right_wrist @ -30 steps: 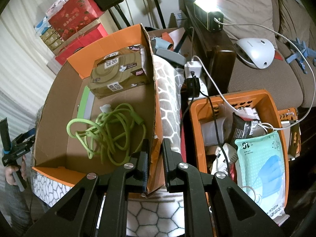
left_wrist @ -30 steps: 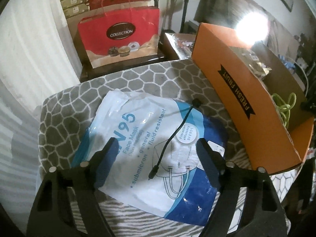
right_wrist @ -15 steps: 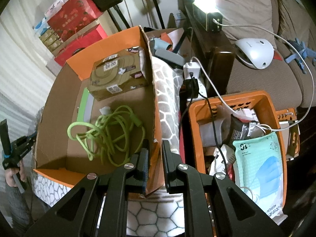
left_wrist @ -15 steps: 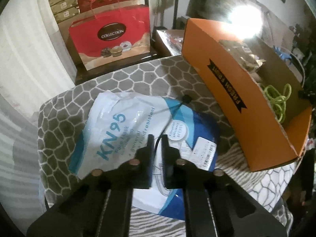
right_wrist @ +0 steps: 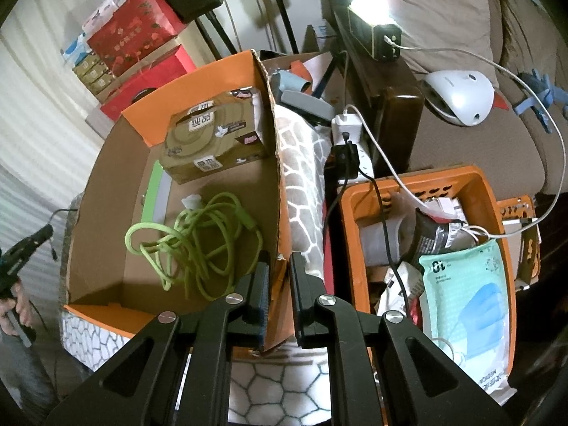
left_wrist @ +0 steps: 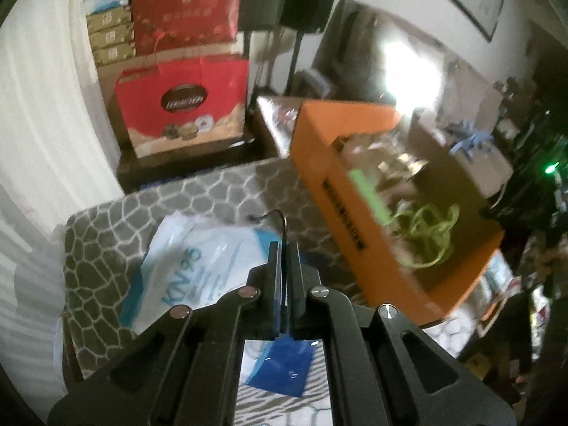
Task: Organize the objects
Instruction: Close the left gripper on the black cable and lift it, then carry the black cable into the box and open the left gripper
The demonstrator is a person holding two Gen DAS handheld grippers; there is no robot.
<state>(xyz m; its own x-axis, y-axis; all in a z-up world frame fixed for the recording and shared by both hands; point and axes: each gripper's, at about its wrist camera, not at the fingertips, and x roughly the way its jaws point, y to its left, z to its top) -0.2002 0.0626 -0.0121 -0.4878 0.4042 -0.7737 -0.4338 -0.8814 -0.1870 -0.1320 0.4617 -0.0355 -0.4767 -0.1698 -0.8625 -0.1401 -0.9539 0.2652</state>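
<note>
The left wrist view shows the left gripper (left_wrist: 284,248) with its jaws drawn together on a thin black cable (left_wrist: 278,217), which arcs up out of the fingertips and ends in a small plug above the patterned cushion (left_wrist: 106,220). The cable's free end hangs clear of the KN95 mask pack (left_wrist: 198,266), a white and blue pouch lying flat near the middle of the cushion, partly hidden under the gripper. Toward the right edge of the cushion stands the orange cardboard box (left_wrist: 330,177), open at the top, with a coil of green cord (left_wrist: 426,234) inside; this part of the picture is blurred. Beyond the far edge of the cushion a red gift bag (left_wrist: 184,106) stands upright on a dark low table. In the right wrist view the right gripper (right_wrist: 280,262) is clamped on the near right wall of the same orange box, one finger inside and one outside. Inside the box lie the green cord and, at the far end, a brown tissue pack (right_wrist: 213,138). Just beside the box on its right sits an orange plastic basket (right_wrist: 415,181) crowded with packets, among them a pale green mask pack (right_wrist: 468,287). At the left edge of that view a hand (right_wrist: 17,309) holds the other gripper.
</note>
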